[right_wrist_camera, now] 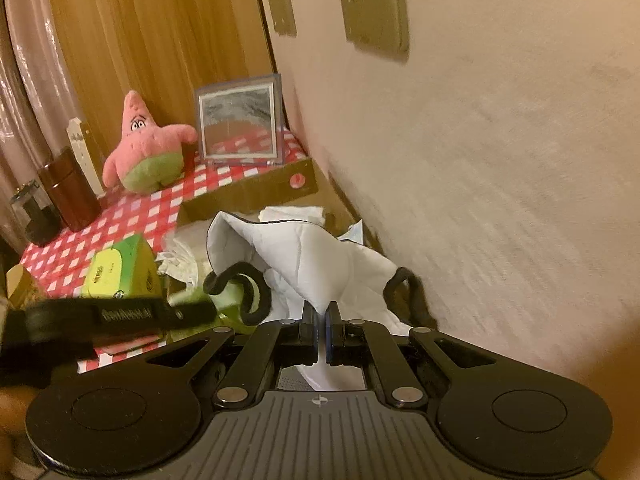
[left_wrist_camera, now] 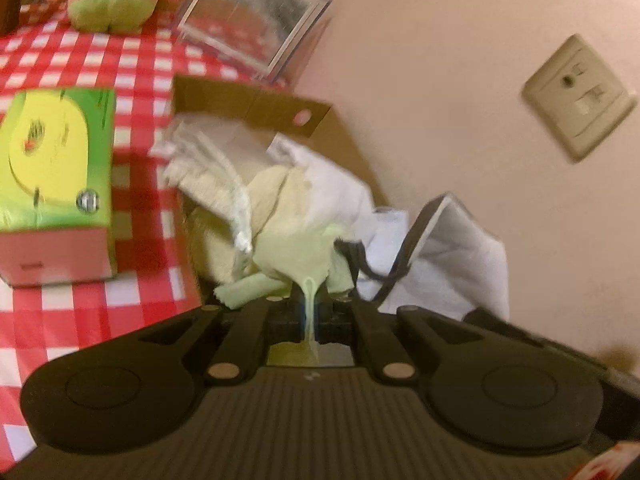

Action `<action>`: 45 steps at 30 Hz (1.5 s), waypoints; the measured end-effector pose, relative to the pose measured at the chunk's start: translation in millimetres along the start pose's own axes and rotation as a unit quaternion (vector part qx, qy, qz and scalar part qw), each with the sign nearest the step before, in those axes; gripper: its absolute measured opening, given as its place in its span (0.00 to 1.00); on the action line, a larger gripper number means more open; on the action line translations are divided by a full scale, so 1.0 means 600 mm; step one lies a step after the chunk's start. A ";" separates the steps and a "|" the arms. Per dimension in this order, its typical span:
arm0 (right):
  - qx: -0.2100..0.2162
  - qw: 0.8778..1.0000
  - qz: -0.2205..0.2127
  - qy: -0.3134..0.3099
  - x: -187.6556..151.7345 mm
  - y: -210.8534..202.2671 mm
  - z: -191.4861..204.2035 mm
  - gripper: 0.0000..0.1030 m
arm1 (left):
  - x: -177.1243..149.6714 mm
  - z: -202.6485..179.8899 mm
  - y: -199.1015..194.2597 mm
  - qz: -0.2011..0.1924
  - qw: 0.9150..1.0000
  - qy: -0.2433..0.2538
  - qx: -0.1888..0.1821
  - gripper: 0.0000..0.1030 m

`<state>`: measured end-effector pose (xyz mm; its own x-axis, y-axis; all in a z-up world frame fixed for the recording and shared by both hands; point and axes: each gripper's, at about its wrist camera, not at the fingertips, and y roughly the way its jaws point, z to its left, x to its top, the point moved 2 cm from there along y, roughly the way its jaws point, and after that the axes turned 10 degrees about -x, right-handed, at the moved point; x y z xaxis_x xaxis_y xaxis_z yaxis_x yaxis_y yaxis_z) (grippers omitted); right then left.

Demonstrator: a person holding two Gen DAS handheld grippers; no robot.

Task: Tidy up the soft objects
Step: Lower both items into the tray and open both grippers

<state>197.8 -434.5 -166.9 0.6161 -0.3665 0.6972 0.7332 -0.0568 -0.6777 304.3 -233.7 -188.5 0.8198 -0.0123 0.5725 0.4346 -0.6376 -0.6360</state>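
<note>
- Two grippers, both pinching cloth: the left gripper (left_wrist_camera: pixel 310 312) squeezes a pale green cloth (left_wrist_camera: pixel 296 256), the right gripper (right_wrist_camera: pixel 322 322) a white padded cloth (right_wrist_camera: pixel 316 256).
- Both cloths hang over the cardboard box (right_wrist_camera: pixel 248 192) by the wall.
- Only the right view shows the whole pink starfish plush (right_wrist_camera: pixel 146 152) and a brown jar (right_wrist_camera: pixel 70 194).

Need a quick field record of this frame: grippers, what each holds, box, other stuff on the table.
left gripper: shut on green cloth
right gripper: shut on white cloth, which has black loops
cardboard box: open, by the wall, pale cloths inside
cloth position: both over the box
tablecloth: red and white check
green carton: on the table, left of the box
pink plush: upright at the far end of the table
clear frame: standing beyond the box
</note>
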 end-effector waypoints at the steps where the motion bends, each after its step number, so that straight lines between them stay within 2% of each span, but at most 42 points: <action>1: 0.002 1.000 0.004 0.001 0.001 0.008 0.000 0.03 | -0.003 0.005 0.006 0.005 1.000 -0.001 -0.002 0.03; 5: 0.010 1.000 0.022 0.007 0.003 0.039 -0.003 0.03 | -0.012 0.012 0.009 0.010 1.000 0.017 0.002 0.10; 7: 0.012 0.999 0.029 0.009 0.003 0.051 -0.003 0.03 | -0.017 0.011 0.002 0.014 0.999 0.029 0.002 0.27; 8: 0.012 0.999 0.032 0.007 0.005 0.057 0.000 0.03 | -0.021 0.010 -0.004 0.011 0.999 0.039 0.005 0.30; 19: 0.034 0.997 0.067 -0.011 -0.012 0.108 0.027 0.03 | -0.038 0.004 -0.083 -0.027 0.994 0.098 0.030 0.35; 25: 0.051 0.994 0.092 -0.020 -0.026 0.141 0.041 0.03 | -0.041 0.013 -0.100 -0.032 0.995 0.094 0.032 0.35; 35: 0.023 0.992 0.110 -0.062 -0.029 0.183 0.047 0.03 | -0.045 0.015 -0.119 -0.036 0.995 0.091 0.028 0.36; 39: 0.024 0.991 0.100 -0.090 -0.040 0.165 0.060 0.03 | -0.050 0.015 -0.125 -0.036 0.995 0.091 0.029 0.48; 41: 0.025 0.991 0.094 -0.092 -0.043 0.160 0.058 0.04 | -0.052 0.016 -0.128 -0.035 0.995 0.090 0.032 0.51; 43: 0.028 0.992 0.092 -0.087 -0.041 0.158 0.055 0.04 | -0.054 0.018 -0.132 -0.035 0.995 0.088 0.037 0.60; 45: 0.029 0.992 0.085 -0.087 -0.039 0.148 0.053 0.10 | -0.057 0.018 -0.139 -0.042 0.994 0.091 0.043 0.66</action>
<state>257.9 -401.3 -236.1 0.7691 -0.2006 0.6068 0.6262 0.0468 -0.7783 244.1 -171.7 -160.8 0.7020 -0.1058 0.7042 0.5351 -0.5742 -0.6197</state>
